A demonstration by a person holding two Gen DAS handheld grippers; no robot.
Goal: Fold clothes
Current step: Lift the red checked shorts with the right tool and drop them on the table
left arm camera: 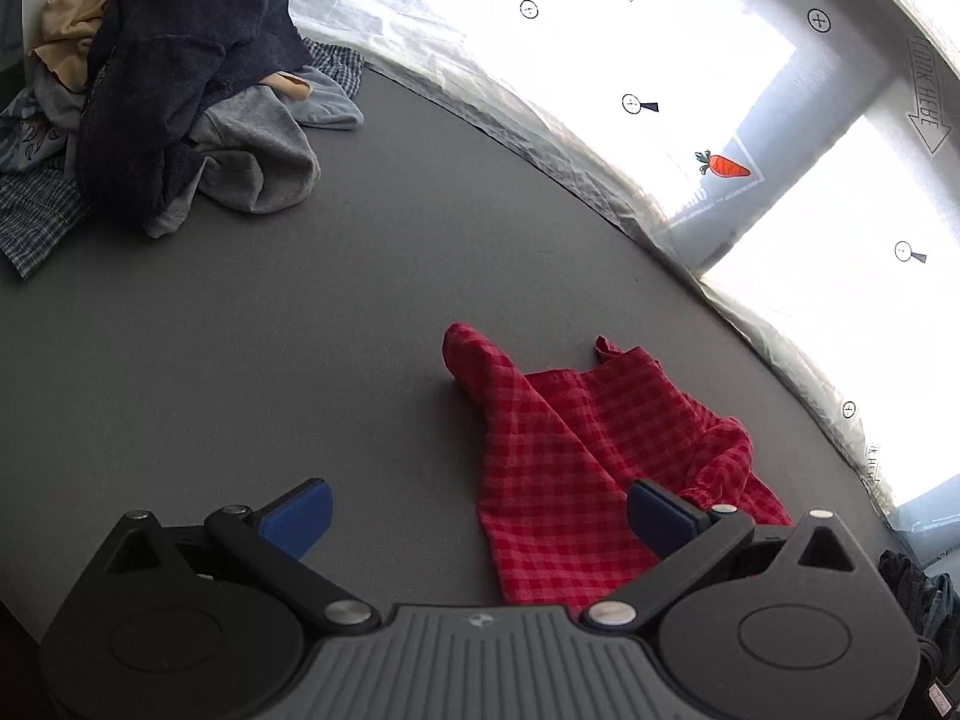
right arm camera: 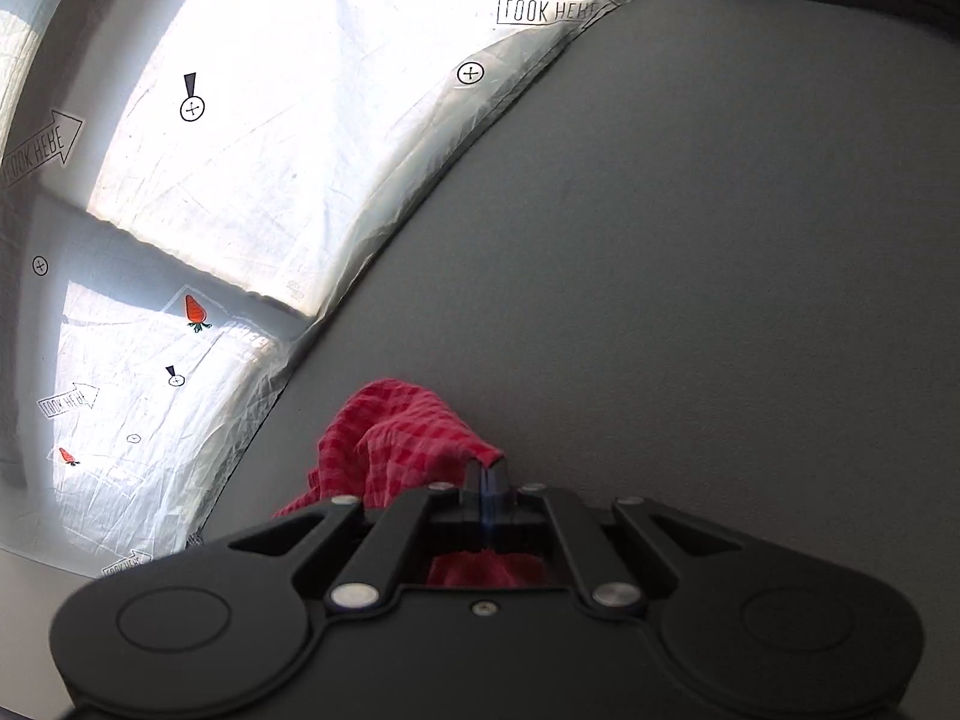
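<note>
With the right tool (right arm camera: 487,471) pinched on the red garment (left arm camera: 576,456), the wide-open, empty left tool (left arm camera: 477,510) should grip its near edge to spread it flat on the worktop (left arm camera: 300,330).

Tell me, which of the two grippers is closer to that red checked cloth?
Right. The right gripper is shut on a bunched edge of the red checked cloth, so it touches it. The left gripper is open, its fingers spread above the cloth's near edge, holding nothing.

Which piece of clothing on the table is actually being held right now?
The red checked garment: the right gripper is shut on a bunched corner. The heaped clothes pile lies untouched, and the left gripper is open, holding nothing.
</note>
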